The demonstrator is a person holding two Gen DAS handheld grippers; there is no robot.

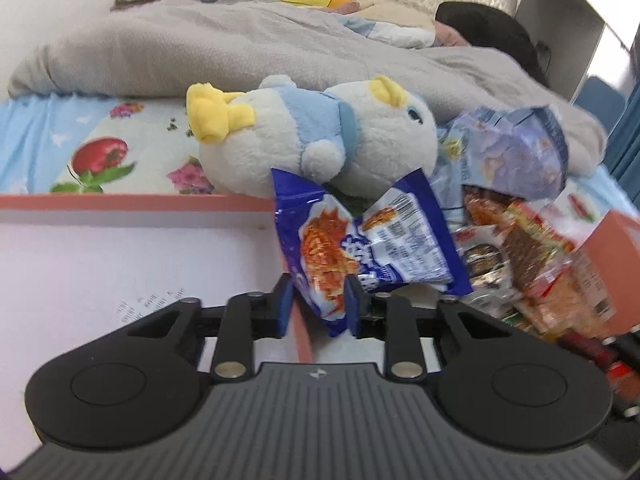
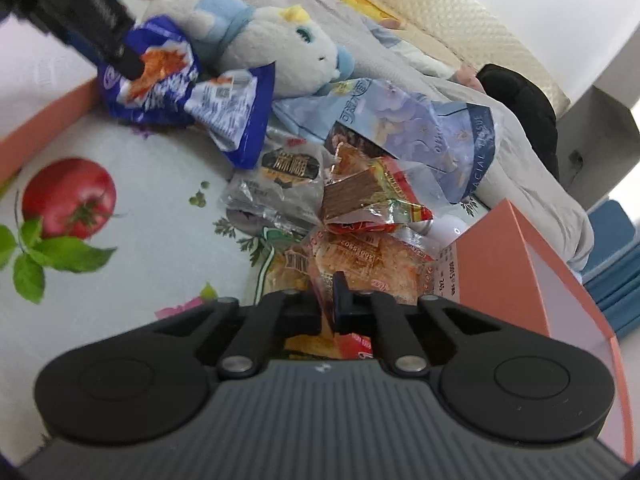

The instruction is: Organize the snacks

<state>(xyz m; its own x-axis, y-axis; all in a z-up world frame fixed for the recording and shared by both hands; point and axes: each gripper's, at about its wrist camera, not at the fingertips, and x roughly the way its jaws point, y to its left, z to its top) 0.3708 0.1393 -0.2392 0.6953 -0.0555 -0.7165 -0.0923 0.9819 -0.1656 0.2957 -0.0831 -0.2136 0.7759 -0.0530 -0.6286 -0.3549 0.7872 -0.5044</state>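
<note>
The left gripper (image 1: 319, 300) is clamping the lower end of a blue snack packet (image 1: 360, 248), its 2 blue pads pressing the crinkled foil from either side. The packet is sticking up out of the jaws and leaning toward a white and blue plush toy (image 1: 316, 136) lying on the bed behind it. From the right wrist view the same blue snack packet (image 2: 188, 92) is sitting at the far edge of the pile with the left gripper (image 2: 134, 66) reaching in on it from above.

The right gripper (image 2: 330, 304) is standing with its jaws drawn almost together on the near edge of an orange snack packet (image 2: 372, 264), seemingly pinching the wrapper, though the pads are partly hiding the contact. Beyond it, a loose heap of snacks is lying on the floral bedsheet (image 2: 152, 184): a clear packet with a dark label (image 2: 280, 184), a red and brown packet (image 2: 360, 196), and a pale blue tissue pack (image 2: 432, 132) at the back. A pink box (image 2: 516, 264) is sitting just beside the heap on the right, and another pink box lid (image 1: 132, 248) is lying flat under the left gripper.
</note>
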